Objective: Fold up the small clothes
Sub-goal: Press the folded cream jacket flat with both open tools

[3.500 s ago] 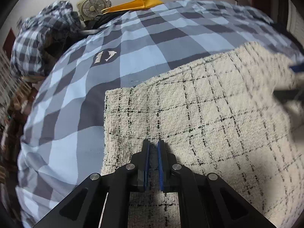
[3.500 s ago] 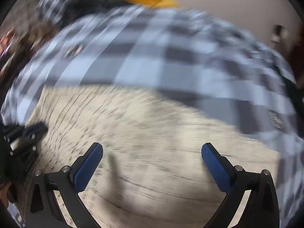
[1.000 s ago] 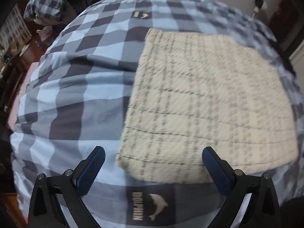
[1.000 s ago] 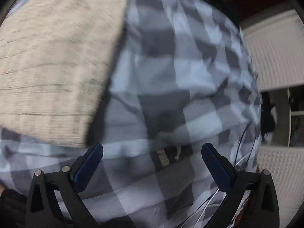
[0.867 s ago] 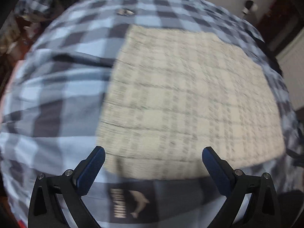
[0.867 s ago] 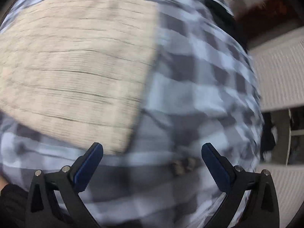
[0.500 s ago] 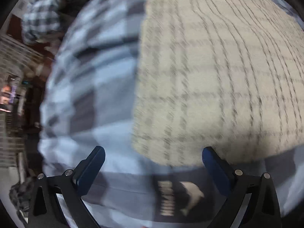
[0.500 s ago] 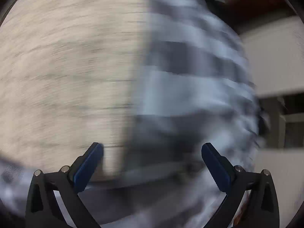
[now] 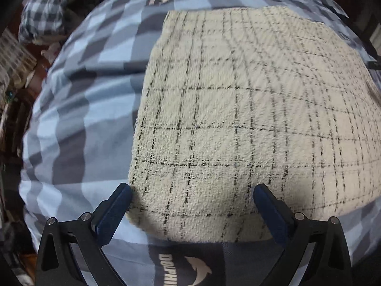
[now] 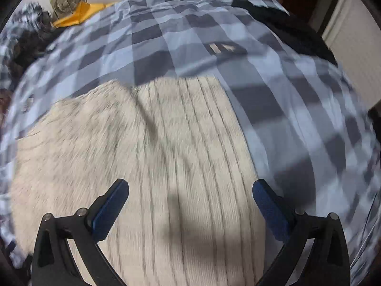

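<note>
On checked duvet [image 9: 71, 124], cream plaid cloth [image 9: 238, 119] flat, long axis left-right, left claw [image 9: 190, 205] spread wide

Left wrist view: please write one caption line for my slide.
Open left gripper poised at the near corner of a cream checked garment lying on a blue checked duvet.

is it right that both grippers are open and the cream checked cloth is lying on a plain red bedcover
Not quite. Both the left gripper and right gripper are open, and the cream checked cloth lies flat, but the bedcover is blue and grey check, as the left wrist view shows.
</note>
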Demonstrator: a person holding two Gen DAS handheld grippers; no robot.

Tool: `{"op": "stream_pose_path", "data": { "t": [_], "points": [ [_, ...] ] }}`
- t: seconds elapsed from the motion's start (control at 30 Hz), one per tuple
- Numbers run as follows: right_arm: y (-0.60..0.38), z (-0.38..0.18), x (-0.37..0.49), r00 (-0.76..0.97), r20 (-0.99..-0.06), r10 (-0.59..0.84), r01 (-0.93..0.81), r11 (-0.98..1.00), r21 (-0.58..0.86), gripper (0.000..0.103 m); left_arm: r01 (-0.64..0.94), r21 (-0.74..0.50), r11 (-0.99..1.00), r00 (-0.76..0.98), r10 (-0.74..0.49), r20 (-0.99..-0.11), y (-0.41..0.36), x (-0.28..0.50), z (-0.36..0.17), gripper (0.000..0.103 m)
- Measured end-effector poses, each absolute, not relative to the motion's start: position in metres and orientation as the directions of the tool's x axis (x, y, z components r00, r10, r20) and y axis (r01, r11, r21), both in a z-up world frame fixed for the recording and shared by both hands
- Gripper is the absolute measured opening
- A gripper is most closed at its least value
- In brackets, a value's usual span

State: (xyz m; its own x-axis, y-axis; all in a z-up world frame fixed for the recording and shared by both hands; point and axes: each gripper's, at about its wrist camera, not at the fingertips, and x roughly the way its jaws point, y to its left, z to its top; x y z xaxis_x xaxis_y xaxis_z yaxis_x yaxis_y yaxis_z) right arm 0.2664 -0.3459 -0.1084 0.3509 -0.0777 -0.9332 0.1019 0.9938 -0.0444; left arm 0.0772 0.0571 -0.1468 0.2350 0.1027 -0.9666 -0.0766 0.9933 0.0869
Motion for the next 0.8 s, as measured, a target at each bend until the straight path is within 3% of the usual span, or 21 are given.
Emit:
{"op": "stream_pose_path", "data": {
  "t": [0.23, 0.53, 0.63, 0.8],
  "points": [
    [-0.323, -0.143, 0.331, 0.297, -0.92, -0.256, 0.017, 0.965, -0.263, 0.101, -0.143, 0.033, 0.989, 0.184, 0.06, -0.981, 0.07, 0.088, -0.159, 0.103],
    [-0.432, -0.119, 0.325, 0.283, -0.775, -0.565, 0.328, 0.816, -0.476, 0.101, -0.163, 0.05, 0.985, 0.156, 0.076, -0.985, 0.07, 0.082, -0.16, 0.103],
    [-0.402, -0.085, 0.311, 0.465, -0.768, -0.44, 0.28, 0.896, -0.345, 0.101, -0.168, 0.053, 0.984, 0.151, 0.079, -0.985, 0.067, 0.087, -0.161, 0.103],
    [-0.297, -0.07, 0.307, 0.487, -0.868, 0.095, -0.057, 0.995, 0.077, 0.101, -0.17, 0.037, 0.985, 0.162, 0.065, -0.985, 0.068, 0.086, -0.159, 0.103]
  ]
}}
